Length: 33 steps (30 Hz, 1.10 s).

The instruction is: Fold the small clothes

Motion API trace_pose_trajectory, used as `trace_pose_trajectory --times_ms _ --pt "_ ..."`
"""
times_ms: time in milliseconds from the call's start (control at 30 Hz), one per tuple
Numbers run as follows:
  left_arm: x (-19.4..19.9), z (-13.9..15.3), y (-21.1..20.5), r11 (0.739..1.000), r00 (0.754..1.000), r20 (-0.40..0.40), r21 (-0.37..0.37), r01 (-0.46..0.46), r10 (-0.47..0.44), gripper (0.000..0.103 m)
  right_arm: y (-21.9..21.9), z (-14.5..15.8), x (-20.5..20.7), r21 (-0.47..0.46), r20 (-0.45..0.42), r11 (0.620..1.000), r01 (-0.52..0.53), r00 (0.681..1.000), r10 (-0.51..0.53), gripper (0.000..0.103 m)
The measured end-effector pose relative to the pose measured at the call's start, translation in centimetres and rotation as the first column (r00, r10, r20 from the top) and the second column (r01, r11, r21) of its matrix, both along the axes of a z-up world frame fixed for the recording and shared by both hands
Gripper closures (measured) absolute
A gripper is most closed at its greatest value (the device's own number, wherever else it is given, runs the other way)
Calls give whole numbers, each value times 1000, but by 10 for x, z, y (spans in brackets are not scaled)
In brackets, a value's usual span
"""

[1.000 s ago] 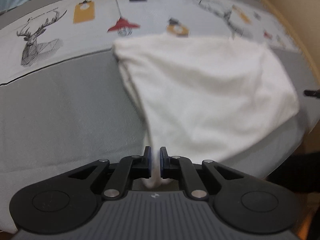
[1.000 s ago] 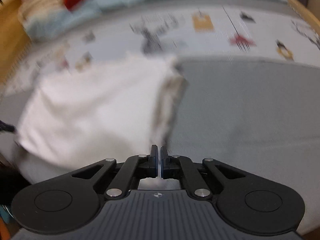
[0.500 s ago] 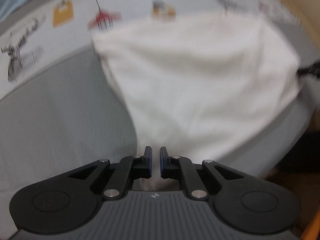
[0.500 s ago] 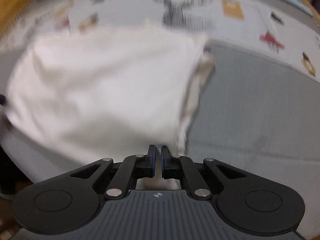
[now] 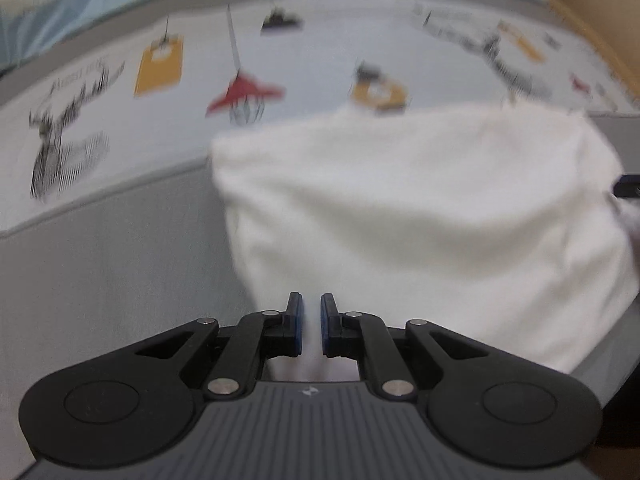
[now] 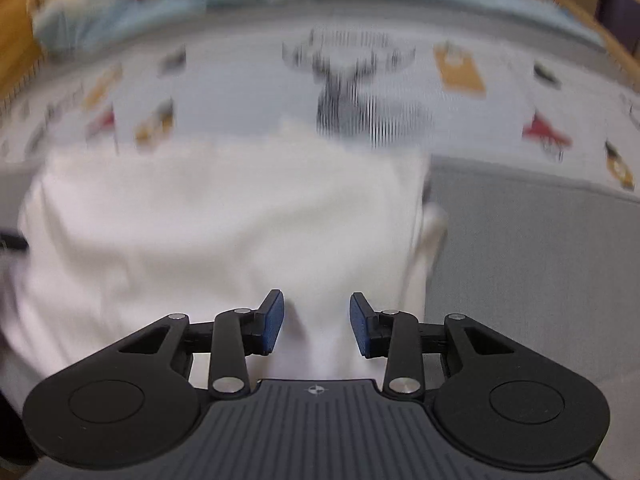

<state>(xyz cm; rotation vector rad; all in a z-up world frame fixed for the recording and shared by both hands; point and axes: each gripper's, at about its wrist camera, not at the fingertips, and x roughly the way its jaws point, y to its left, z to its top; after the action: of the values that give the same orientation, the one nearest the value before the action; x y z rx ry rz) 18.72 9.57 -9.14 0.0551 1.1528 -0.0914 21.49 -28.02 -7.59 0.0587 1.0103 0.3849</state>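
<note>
Printed bedspread [image 5: 120, 128]; left fingers [image 5: 296, 320] pinching white garment [image 5: 420, 220], right fingers [image 6: 274, 320] opening (cloth between).

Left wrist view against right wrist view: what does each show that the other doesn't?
Only the left wrist view shows the left hand-held gripper, its pads nearly shut on the white garment.

Only the right wrist view shows the right hand-held gripper, jaws opening with a fold of cloth loose between them.

Both show the garment lying on the grey cover, with the deer-print sheet behind.
</note>
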Motion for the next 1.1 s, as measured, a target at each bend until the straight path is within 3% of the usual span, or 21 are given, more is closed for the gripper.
trace_pose_trajectory --times_ms 233,533,633,700,800,900,1000,1100 --pt "26 -11 -14 1000 1000 -6 23 -14 14 93 15 -28 20 -116 -63 993 19 998 -27 64" --pt "27 -24 1 999 999 -17 -3 -43 43 93 16 -28 23 -126 -62 991 45 997 -53 64" --pt "24 -19 12 995 995 -12 -34 -98 98 91 23 -19 16 -145 -41 987 71 996 -77 64" --pt "13 -4 22 987 987 35 -39 -155 156 90 33 -4 5 -129 -5 989 76 997 -77 64" --pt "-10 22 42 973 972 78 -96 -212 220 89 64 21 -19 -97 85 995 -5 996 13 64" --pt "-40 50 55 971 963 130 -87 -224 234 89 112 42 -52 -45 165 990 -134 976 139 64" --pt "-73 68 66 964 947 189 -104 -244 260 88 165 56 -91 14 228 955 -295 931 285 67" --pt "-102 67 77 947 924 218 -139 -289 314 88 213 58 -131 61 260 912 -405 889 378 70"
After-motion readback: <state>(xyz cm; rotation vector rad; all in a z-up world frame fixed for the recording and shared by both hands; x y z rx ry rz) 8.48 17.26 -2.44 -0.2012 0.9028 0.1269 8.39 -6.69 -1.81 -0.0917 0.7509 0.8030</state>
